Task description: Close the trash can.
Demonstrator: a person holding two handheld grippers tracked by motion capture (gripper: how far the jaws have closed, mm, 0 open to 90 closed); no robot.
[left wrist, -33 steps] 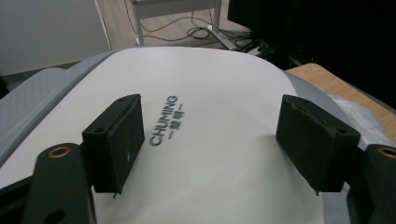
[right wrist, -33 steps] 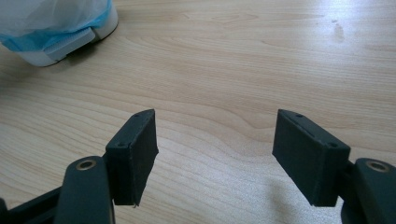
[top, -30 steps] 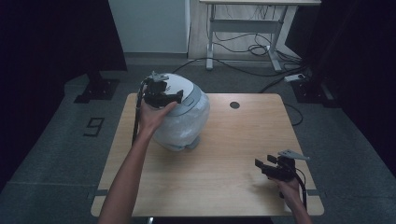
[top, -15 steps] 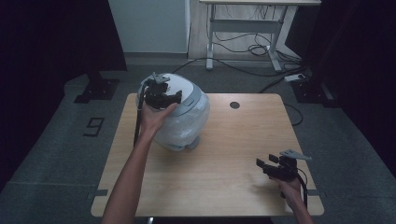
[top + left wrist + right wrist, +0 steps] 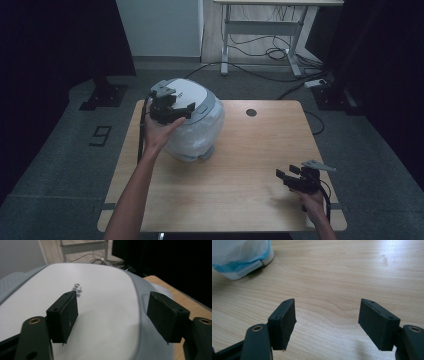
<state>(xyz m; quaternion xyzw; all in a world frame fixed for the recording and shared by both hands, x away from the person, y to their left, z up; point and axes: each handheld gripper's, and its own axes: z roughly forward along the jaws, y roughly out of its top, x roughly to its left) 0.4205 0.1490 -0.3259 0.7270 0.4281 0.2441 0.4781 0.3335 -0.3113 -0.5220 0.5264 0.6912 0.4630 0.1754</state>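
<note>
Left gripper (image 5: 172, 106) hovered over the white, plastic-wrapped rice cooker's (image 5: 200, 131) lid, jaws just reopened, empty; right gripper (image 5: 296, 179) gaped idle, apparently waiting.

Light wooden table (image 5: 235, 175) (round grommet hole (image 5: 251, 112) near far edge), plastic-wrapped white appliance (image 5: 197, 132) on it

One white rice cooker (image 5: 192, 117), two grippers — left gripper (image 5: 170, 106), right gripper (image 5: 292, 177) — on one wooden table (image 5: 240, 165).
</note>
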